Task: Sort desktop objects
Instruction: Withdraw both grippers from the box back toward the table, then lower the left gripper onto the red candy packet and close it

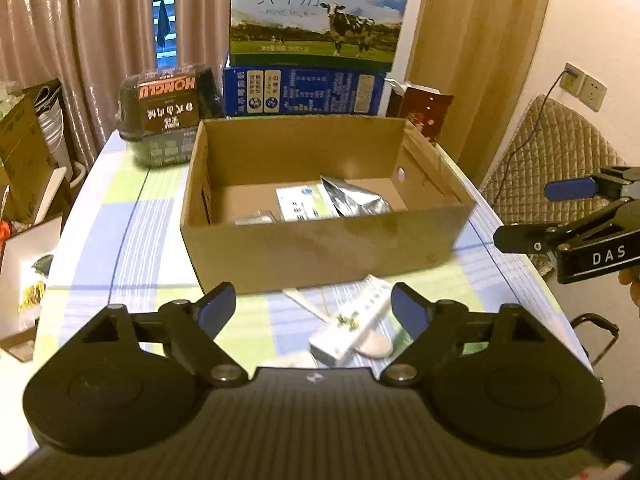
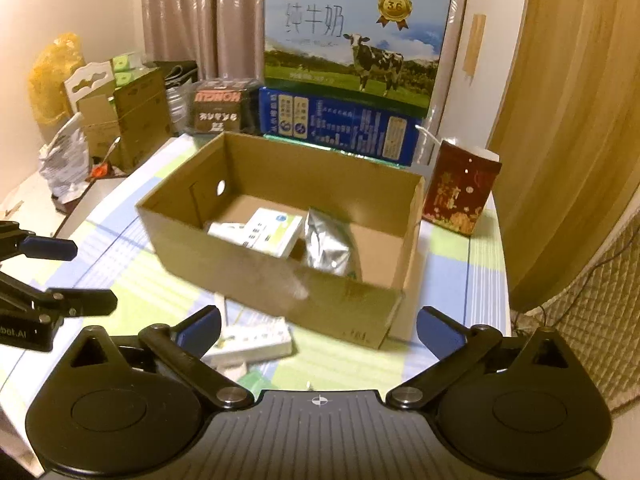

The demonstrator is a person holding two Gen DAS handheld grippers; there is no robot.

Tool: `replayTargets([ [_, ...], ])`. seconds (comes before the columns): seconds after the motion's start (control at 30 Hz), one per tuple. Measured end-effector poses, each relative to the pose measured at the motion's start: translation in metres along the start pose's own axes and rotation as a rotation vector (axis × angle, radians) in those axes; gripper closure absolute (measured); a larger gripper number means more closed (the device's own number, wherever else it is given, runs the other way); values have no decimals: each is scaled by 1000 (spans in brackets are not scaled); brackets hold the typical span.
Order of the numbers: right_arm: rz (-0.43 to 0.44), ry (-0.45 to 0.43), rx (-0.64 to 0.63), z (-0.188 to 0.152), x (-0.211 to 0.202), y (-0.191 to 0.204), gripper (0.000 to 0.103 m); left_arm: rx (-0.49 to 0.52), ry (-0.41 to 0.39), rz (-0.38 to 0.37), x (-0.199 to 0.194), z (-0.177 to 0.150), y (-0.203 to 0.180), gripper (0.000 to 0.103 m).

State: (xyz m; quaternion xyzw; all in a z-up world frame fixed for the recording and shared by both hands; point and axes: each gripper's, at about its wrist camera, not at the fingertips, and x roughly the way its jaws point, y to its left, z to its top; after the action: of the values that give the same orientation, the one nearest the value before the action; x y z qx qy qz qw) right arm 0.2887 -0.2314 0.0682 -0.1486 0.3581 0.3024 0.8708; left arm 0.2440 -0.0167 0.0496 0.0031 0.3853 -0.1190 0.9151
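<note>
An open cardboard box (image 1: 320,248) stands mid-table on the checked cloth. A white and green carton (image 1: 300,202), a silver foil pouch (image 1: 352,196) and a small pale item (image 1: 256,218) lie inside it. The carton (image 2: 276,232) and the pouch (image 2: 326,248) also show in the right wrist view. In front of the box a long white packet (image 1: 352,324) lies on the cloth, over a white spoon-like piece (image 1: 376,346). My left gripper (image 1: 314,308) hangs open above that packet, holding nothing. My right gripper (image 2: 320,328) is open and empty, near the box's front corner, with the packet (image 2: 252,340) to its left.
A milk carton (image 1: 320,16) sits on a blue box (image 1: 304,92) behind the cardboard box, with a dark food tub (image 1: 168,116) to the left and a red bag (image 2: 460,188) to the right. A quilted chair (image 1: 552,152) stands past the right table edge. Cluttered boxes (image 2: 120,120) stand to the left.
</note>
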Motion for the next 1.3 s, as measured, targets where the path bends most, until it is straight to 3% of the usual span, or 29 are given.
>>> replayTargets([
  [0.13, 10, 10, 6, -22, -13, 3, 2, 2, -12, 1, -15, -23, -14, 8],
  [0.33, 16, 17, 79, -70, -33, -4, 2, -2, -16, 4, -36, -60, -28, 1],
  [0.53, 21, 24, 187, -116, -50, -13, 2, 0, 23, 27, -39, -94, -36, 1],
  [0.63, 5, 23, 176, -136, -56, -7, 2, 8, 35, 38, -40, -109, -44, 1],
  [0.73, 2, 27, 131, -153, -61, -1, 2, -6, 44, -3, -42, -120, -48, 1],
  [1.1, 15, 47, 150, -182, -64, -1, 2, 16, 99, -54, -30, -149, -70, 3],
  [1.3, 14, 49, 147, -185, -65, -2, 2, 44, 119, -46, -25, -157, -77, 3],
])
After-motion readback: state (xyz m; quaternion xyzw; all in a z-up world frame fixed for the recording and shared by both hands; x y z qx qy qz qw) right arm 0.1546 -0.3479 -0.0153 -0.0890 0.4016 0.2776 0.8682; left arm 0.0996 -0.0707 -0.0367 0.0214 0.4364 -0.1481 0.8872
